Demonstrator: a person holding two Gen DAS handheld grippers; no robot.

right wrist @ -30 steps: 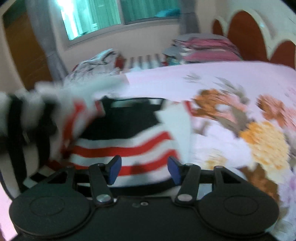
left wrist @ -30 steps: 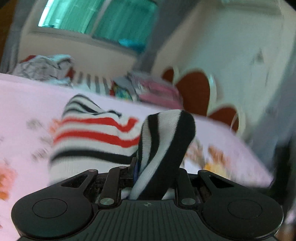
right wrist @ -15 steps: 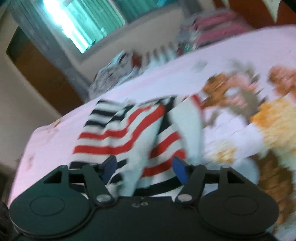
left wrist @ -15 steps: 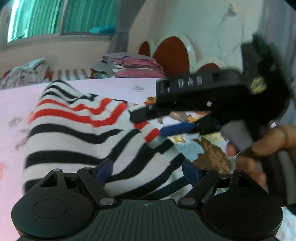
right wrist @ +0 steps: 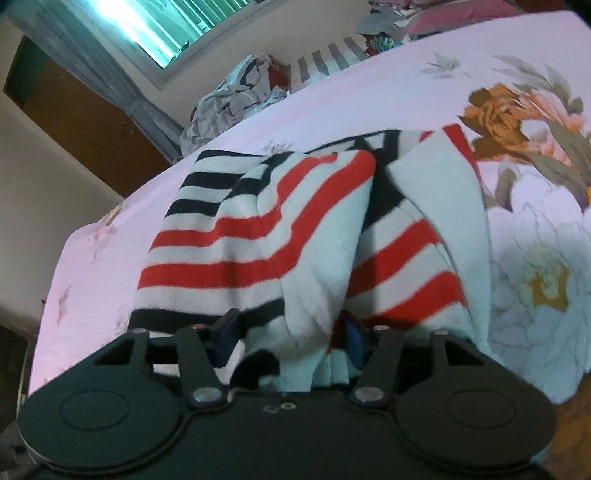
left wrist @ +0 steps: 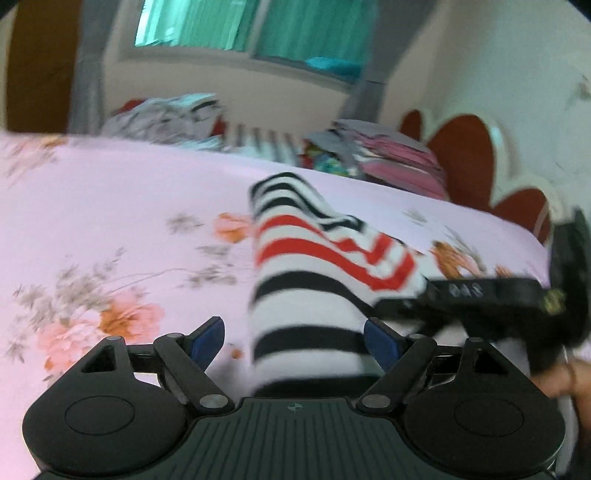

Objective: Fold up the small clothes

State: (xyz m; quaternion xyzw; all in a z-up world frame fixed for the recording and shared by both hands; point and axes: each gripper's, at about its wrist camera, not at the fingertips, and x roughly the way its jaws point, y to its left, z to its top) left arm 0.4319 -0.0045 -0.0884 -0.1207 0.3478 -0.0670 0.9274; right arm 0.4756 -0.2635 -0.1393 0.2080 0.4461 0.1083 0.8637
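A small white garment with red and black stripes (left wrist: pixel 310 280) lies folded on the pink floral bedsheet (left wrist: pixel 122 206). My left gripper (left wrist: pixel 295 341) is open, its blue-padded fingers apart, with the garment's near end lying between them. My right gripper (right wrist: pixel 288 336) is at the garment's near edge (right wrist: pixel 258 236), its fingers partly open around a thick fold of the cloth. From the left wrist view the right gripper (left wrist: pixel 491 299) appears at the right, at the garment's right edge.
A pile of crumpled clothes (left wrist: pixel 166 114) and a stack of folded pink clothes (left wrist: pixel 391 155) lie at the far side of the bed. A red-and-white headboard (left wrist: pixel 476 155) stands at the right. A window (left wrist: pixel 251 26) is behind.
My left gripper let go of the striped sleeve and opened wide, then drew back to the left. My right gripper moved in onto the garment's near edge and narrowed around the fold.
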